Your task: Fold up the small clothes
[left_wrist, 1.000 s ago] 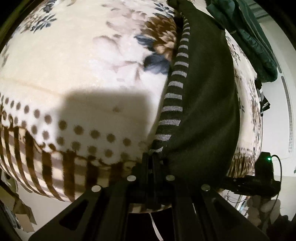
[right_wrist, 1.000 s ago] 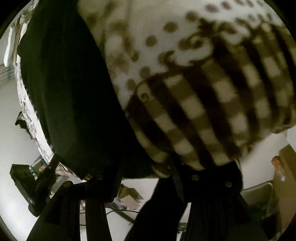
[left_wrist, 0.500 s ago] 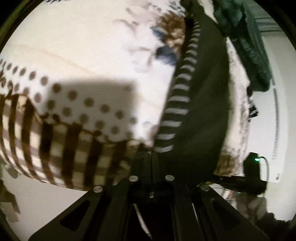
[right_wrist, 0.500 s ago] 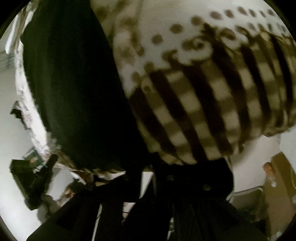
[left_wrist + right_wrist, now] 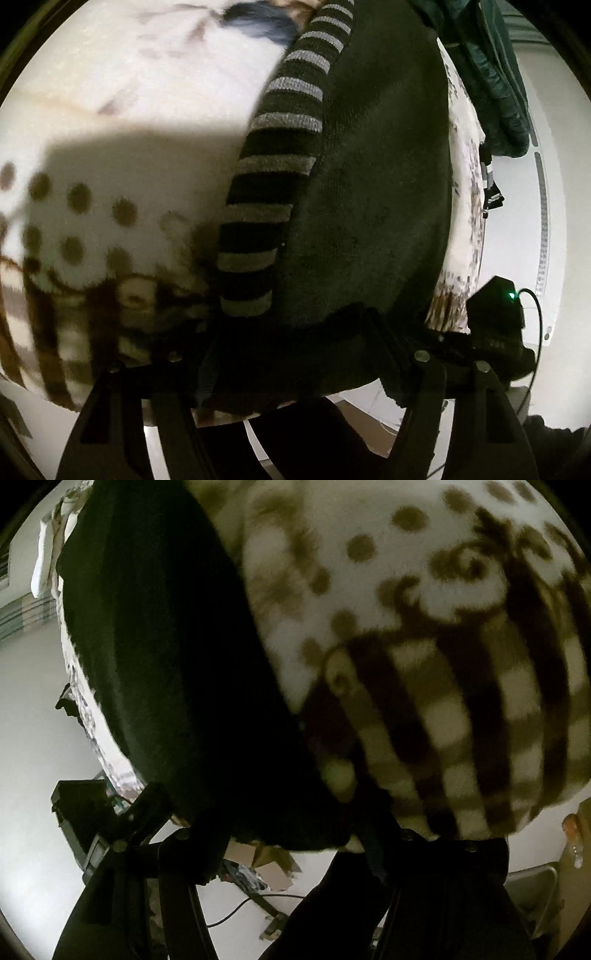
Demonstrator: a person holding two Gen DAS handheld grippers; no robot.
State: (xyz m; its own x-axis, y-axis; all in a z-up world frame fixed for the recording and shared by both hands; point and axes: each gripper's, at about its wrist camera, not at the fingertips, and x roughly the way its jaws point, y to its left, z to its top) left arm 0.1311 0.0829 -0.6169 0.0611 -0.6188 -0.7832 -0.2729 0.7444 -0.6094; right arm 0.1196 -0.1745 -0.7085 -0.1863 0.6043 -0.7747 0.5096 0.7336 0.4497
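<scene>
A dark green knit garment (image 5: 376, 192) with a black-and-grey striped sleeve (image 5: 273, 177) lies on a patterned cream blanket (image 5: 129, 122). My left gripper (image 5: 295, 354) stands open, its fingers spread wide at the garment's near hem, with the cloth edge draped between them. In the right wrist view the same dark garment (image 5: 166, 657) fills the left half. My right gripper (image 5: 295, 842) is open too, fingers wide apart at the garment's near edge, fingertips partly hidden under dark cloth.
The blanket (image 5: 424, 627) has brown dots and checks along its near border. A teal jacket (image 5: 491, 74) lies at the far right of the bed. A black device with a green light (image 5: 498, 306) stands beside the bed. Floor with cardboard and cables (image 5: 266, 871) lies below.
Both grippers were shut on the garment's near edge and have opened wide, letting it go. Both have moved closer over the cloth; the garment now fills more of each view.
</scene>
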